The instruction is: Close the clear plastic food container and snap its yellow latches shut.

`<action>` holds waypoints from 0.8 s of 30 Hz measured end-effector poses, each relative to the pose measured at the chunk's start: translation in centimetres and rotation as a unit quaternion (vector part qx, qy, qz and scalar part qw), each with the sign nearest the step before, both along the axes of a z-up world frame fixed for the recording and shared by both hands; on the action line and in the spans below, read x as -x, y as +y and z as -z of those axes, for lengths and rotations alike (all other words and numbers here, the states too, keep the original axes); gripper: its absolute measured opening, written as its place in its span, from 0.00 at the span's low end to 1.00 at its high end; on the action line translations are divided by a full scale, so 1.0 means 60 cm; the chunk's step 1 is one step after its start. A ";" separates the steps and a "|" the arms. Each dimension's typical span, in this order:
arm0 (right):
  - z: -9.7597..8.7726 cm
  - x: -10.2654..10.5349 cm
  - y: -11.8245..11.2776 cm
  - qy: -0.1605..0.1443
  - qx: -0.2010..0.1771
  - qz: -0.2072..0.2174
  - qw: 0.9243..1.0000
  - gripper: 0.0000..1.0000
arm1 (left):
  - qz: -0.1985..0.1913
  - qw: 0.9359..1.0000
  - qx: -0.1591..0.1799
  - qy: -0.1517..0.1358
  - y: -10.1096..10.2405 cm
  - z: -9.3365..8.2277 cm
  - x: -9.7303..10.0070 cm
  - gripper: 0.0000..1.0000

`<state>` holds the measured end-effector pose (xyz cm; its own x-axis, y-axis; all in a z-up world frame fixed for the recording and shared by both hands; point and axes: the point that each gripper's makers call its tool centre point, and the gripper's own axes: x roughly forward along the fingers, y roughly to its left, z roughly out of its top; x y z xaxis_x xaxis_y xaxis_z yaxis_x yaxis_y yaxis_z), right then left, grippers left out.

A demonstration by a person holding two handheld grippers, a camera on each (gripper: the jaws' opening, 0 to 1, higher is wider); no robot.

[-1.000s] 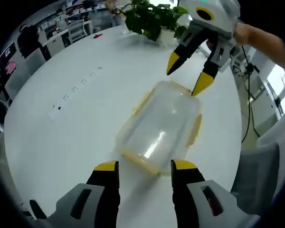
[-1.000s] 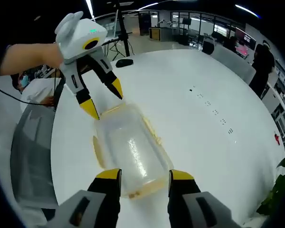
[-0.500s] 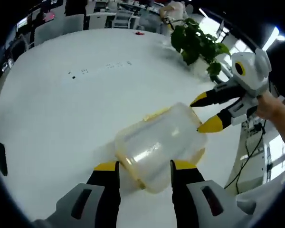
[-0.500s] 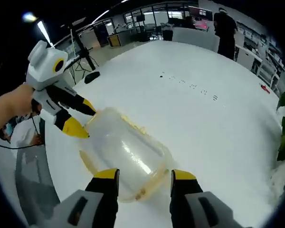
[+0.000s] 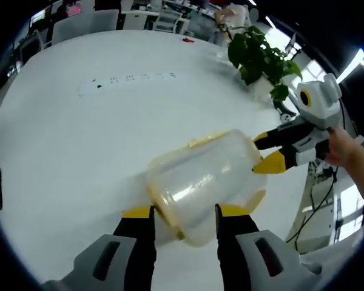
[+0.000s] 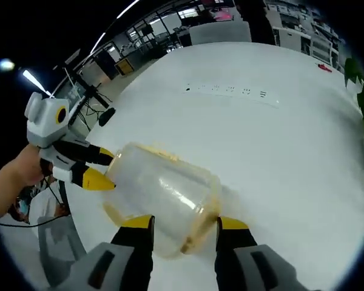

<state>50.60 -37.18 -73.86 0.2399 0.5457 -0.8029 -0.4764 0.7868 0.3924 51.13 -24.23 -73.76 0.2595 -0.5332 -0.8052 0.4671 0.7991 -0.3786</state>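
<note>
Container: clear plastic food container [image 5: 201, 177] on a white table [image 5: 67, 151], lid on, near the centre of the left gripper view; seen again in the right gripper view [image 6: 161, 193], just above that view's own jaws.
Latches: yellow latches [image 5: 201, 140] along the lid edges, one at about 12 o'clock of the container in the left gripper view, another on the near end [image 5: 165, 216]; locked or loose, cannot tell.
Left gripper: left gripper [image 5: 179, 213] at 6 o'clock of its own view, yellow-tipped jaws parted about the width of the container's near end, one on either side of it; touching or merely beside, cannot tell. Seen at 9 o'clock in the right gripper view [image 6: 103, 167], a hand [image 6: 15, 179] behind it, jaws apart at the container's far end.
Right gripper: right gripper [image 6: 182, 224] at 6 o'clock of its own view, jaws open and flanking the container's yellow-rimmed end. Seen at 3 o'clock in the left gripper view [image 5: 268, 150], tips spread against the container's far end, a hand [image 5: 346, 151] on its grip.
Surroundings: potted plant [image 5: 258, 57] at 1 o'clock in the left gripper view; row of small dark marks [image 5: 133, 77] on the table at 11 o'clock; office desks beyond.
</note>
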 end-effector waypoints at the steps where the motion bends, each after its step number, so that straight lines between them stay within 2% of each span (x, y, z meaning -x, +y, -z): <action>1: 0.000 0.000 0.001 -0.003 0.000 -0.002 1.000 0.37 | 0.000 1.000 0.000 0.000 0.000 0.000 0.000 0.36; 4: 0.002 0.001 0.000 0.003 -0.006 0.000 1.000 0.35 | -0.005 1.000 0.001 -0.005 -0.004 0.001 0.000 0.35; 5: 0.002 0.003 0.000 0.006 -0.006 0.000 1.000 0.35 | -0.024 1.000 0.004 0.000 -0.005 0.000 -0.002 0.34; 7: 0.002 0.006 0.001 0.008 -0.003 -0.004 1.000 0.34 | -0.020 1.000 0.003 0.004 -0.009 0.002 -0.001 0.31; 8: 0.000 0.021 0.009 0.032 -0.007 -0.012 0.999 0.31 | -0.045 0.998 0.033 0.027 -0.024 -0.003 0.003 0.31; 9: 0.000 -0.002 -0.010 -0.008 0.023 0.007 1.000 0.30 | -0.047 0.998 0.029 0.030 -0.022 -0.003 0.005 0.31; 10: -0.007 0.017 -0.006 0.011 0.012 -0.010 1.000 0.30 | -0.036 0.999 0.017 0.013 -0.019 -0.003 0.002 0.31; 11: -0.001 0.014 -0.004 0.021 0.013 -0.012 1.000 0.30 | -0.032 0.999 0.014 0.012 -0.019 -0.004 0.003 0.31; 15: 0.004 0.006 0.004 0.011 0.003 -0.009 1.000 0.31 | -0.034 0.999 0.019 0.020 -0.014 -0.003 0.000 0.32; 22: 0.000 0.008 0.002 0.020 -0.004 -0.003 1.000 0.34 | -0.029 0.999 0.021 0.022 -0.007 -0.003 -0.003 0.34; 23: 0.000 0.008 0.002 0.019 -0.002 -0.005 1.000 0.34 | -0.027 0.999 0.020 0.021 -0.006 -0.003 -0.002 0.34; 24: -0.002 0.007 0.002 0.013 0.002 -0.007 1.000 0.34 | -0.011 1.000 0.018 0.001 -0.007 -0.004 -0.007 0.35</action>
<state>50.16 -37.07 -73.72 0.2117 0.5450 -0.8113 -0.4776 0.7819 0.4006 51.57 -24.65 -73.55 0.2708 -0.5565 -0.7855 0.4487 0.7949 -0.4084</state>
